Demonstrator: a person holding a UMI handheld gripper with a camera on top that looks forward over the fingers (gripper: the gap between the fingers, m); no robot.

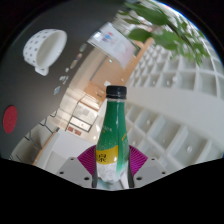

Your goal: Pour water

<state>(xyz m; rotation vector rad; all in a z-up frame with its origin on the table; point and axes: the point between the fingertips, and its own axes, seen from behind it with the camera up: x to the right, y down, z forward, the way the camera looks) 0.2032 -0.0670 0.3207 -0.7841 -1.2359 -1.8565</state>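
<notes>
**Operator:** Working left to right from my seat: there's a white bowl (43,48) with a dotted pattern well off to the left, apart from everything I'm handling. Then the centre, where the bottle (114,135) stands between my 2 fingers.

**Partner:** Are you on it?

**Operator:** I judge yes. The gripper (113,165) has both magenta pads (134,158) against the bottle's lower body, 1 on each side, with no gap that I can make out. I'd call it clamped on the lower third, around the label.

**Partner:** How will it handle?

**Operator:** It looks like thin green plastic, so I expect it to be light and a bit soft; squeeze too hard and the wall may dent or the bottle may pop forward. The surface looks smooth, so I'd count it slippery. It's tall and narrow, so a low grip leaves the top free to swing when I tilt. A hold nearer the middle would steady it, though the label gives some friction where I am.

**Partner:** And the look of it?

**Operator:** Green and translucent, tapering to a slim neck, black cap (116,92) on top, yellow and white label low down. The cap appears closed, so nothing pours until that's off. I can't tell the fill level.

**Partner:** To the right?

**Operator:** White shelving (170,90), with leafy plants (175,30) above it.
</notes>
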